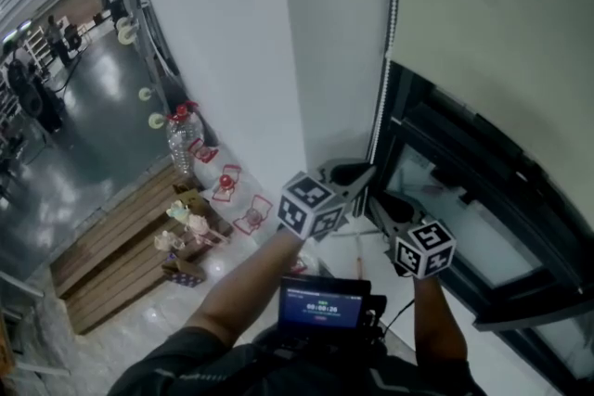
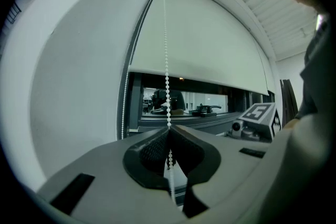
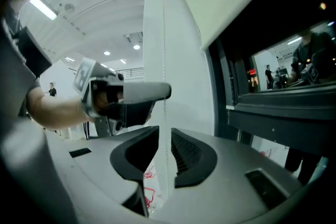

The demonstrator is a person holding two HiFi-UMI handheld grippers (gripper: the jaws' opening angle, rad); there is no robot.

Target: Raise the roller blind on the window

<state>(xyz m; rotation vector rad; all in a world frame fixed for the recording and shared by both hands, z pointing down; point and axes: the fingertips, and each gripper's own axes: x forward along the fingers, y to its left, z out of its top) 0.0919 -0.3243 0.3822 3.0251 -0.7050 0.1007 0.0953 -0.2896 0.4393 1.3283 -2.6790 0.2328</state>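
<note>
**Finding 1, task item.** The roller blind (image 1: 492, 5) fills the upper right of the head view. Its lower hem runs diagonally there, with dark window (image 1: 464, 190) glass exposed beneath. In the left gripper view the hem crosses mid-frame, so the blind appears only partly raised, with most of its travel still to go.

**Finding 2, control.** The bead chain (image 1: 388, 42) hangs along the left edge of the blind, from the top centre of the head view down to both tools.

**Finding 3, left gripper (image 2: 169, 128).** The jaws are closed on the chain. The beads enter the pinch at the tips and continue below it.

**Finding 4, right gripper (image 3: 165, 131).** The jaws stand apart. The chain runs through the gap without either pad pressing on it (the strand is faint in that view but traceable). This tool sits just below the left one on the same strand.

**Assessment.** The step appears to be a hand-over-hand change of grip, with the left tool holding the chain while the right is free.

**Recommendations.**
- Keep the left pinch firm so the blind cannot slip back.
- Centre the strand deep between the ribbed pads of the right tool before closing.
- Regrip close to the left tool, then pull straight down along the line of the chain.
- Avoid sideways drag, which would probably jump beads off the sprocket.
- Release the left tool only once the right one has hold of the chain.
</note>
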